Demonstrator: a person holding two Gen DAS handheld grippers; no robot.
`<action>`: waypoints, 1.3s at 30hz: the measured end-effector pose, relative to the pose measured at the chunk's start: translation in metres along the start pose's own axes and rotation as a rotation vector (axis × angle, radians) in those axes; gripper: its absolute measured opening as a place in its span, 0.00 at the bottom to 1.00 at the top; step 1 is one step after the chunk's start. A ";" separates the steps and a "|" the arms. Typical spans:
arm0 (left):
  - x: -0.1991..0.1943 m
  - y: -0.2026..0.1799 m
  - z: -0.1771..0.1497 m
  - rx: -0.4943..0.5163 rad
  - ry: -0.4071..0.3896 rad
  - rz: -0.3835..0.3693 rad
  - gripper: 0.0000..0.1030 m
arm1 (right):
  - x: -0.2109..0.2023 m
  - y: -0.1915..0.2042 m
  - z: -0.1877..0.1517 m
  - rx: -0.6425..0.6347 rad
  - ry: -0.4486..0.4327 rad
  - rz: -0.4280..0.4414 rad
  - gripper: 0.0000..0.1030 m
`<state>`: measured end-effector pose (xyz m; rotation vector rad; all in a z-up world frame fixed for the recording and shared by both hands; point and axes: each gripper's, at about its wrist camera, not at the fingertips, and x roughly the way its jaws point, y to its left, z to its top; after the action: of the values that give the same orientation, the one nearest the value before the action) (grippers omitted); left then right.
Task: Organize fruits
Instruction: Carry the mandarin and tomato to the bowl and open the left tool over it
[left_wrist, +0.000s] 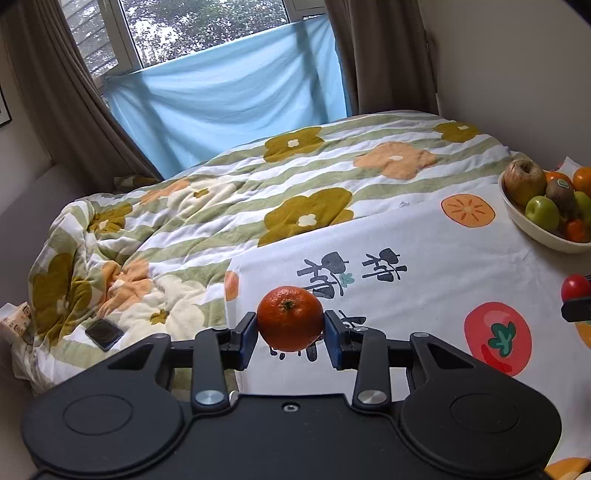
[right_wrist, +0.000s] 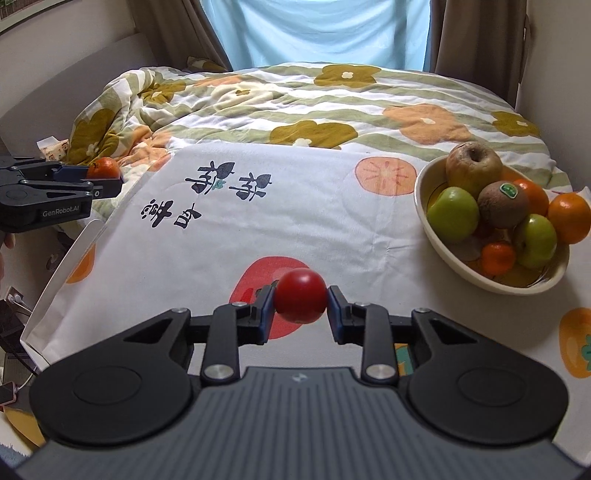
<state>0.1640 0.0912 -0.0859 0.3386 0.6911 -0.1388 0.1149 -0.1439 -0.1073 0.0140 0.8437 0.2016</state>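
My left gripper (left_wrist: 290, 332) is shut on an orange tangerine (left_wrist: 290, 318) and holds it above the left edge of the white printed cloth (left_wrist: 406, 280). It also shows in the right wrist view (right_wrist: 110, 177) with the tangerine (right_wrist: 104, 167). My right gripper (right_wrist: 300, 308) is shut on a red tomato (right_wrist: 300, 300) above the cloth (right_wrist: 295, 206). The tomato also shows at the right edge of the left wrist view (left_wrist: 574, 287). A cream bowl (right_wrist: 480, 277) at the right holds apples, a kiwi and oranges; it also shows in the left wrist view (left_wrist: 524, 221).
A flowered quilt (left_wrist: 184, 206) covers the bed behind the cloth. A phone (left_wrist: 104, 333) lies on the quilt at the left. A blue sheet (left_wrist: 229, 107) hangs under the window. A wall stands close on the right.
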 end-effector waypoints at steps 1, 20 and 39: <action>-0.004 -0.002 0.002 -0.005 -0.001 0.008 0.41 | -0.003 -0.004 0.001 -0.003 -0.005 0.004 0.44; -0.037 -0.123 0.068 -0.025 -0.076 -0.100 0.41 | -0.050 -0.119 0.025 -0.033 -0.089 -0.009 0.44; 0.061 -0.242 0.130 0.032 -0.009 -0.214 0.41 | -0.008 -0.227 0.071 -0.042 -0.127 -0.026 0.44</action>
<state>0.2316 -0.1816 -0.0950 0.2935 0.7163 -0.3544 0.2014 -0.3635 -0.0754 -0.0234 0.7128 0.1918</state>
